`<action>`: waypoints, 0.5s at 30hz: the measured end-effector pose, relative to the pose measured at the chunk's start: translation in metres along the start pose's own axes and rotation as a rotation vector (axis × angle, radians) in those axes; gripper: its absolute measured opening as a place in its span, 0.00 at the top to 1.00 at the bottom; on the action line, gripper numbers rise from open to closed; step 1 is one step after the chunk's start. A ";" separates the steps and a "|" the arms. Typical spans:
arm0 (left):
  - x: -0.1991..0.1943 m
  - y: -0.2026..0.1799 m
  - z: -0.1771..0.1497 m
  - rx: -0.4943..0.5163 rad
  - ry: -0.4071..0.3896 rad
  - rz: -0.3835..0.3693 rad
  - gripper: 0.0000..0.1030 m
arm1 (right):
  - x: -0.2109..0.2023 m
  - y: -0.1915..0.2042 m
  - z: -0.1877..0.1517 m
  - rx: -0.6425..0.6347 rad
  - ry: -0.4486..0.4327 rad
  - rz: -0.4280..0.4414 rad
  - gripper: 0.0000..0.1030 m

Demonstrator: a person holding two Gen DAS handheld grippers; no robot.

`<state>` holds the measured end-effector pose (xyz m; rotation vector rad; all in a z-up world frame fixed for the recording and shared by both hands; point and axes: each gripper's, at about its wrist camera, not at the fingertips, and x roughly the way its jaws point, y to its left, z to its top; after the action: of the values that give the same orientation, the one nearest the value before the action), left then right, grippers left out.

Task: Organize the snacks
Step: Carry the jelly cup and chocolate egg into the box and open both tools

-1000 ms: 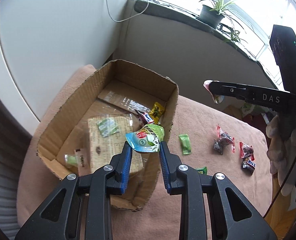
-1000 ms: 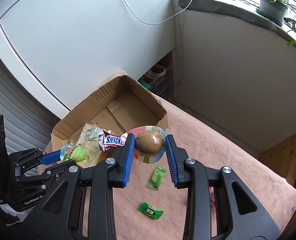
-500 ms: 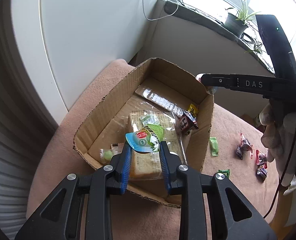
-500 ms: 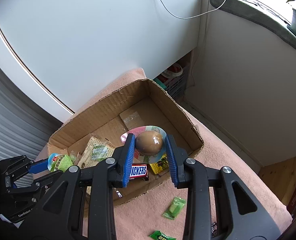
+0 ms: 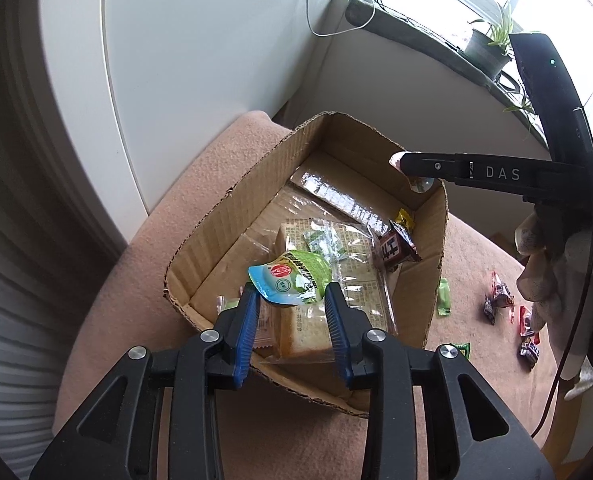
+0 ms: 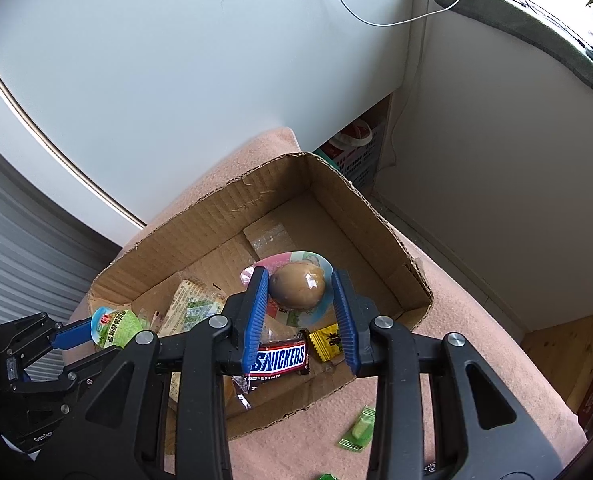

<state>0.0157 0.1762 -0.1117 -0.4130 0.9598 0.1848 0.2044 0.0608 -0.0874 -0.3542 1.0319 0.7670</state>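
Above the box [image 6: 336,216], the left gripper [image 5: 292,312] and right gripper [image 6: 299,312] are opening, green cup [image 5: 292,282] and egg pack [image 6: 296,290] still between the jaws; best to release low, clear of the walls.

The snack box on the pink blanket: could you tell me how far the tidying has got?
Done: a Snickers bar, bread pack and yellow candy lie in the cardboard box. In hand: the left gripper and right gripper are opening over it, releasing a green pouch and packaged egg. Left: green candy and red wrappers outside.
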 end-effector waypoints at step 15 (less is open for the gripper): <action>-0.004 -0.007 0.000 0.001 -0.003 0.001 0.50 | -0.029 -0.014 -0.013 0.058 -0.050 -0.024 0.25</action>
<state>0.0158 0.1703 -0.1068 -0.4114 0.9573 0.1861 0.1977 0.0316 -0.0702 -0.2964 0.9994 0.7196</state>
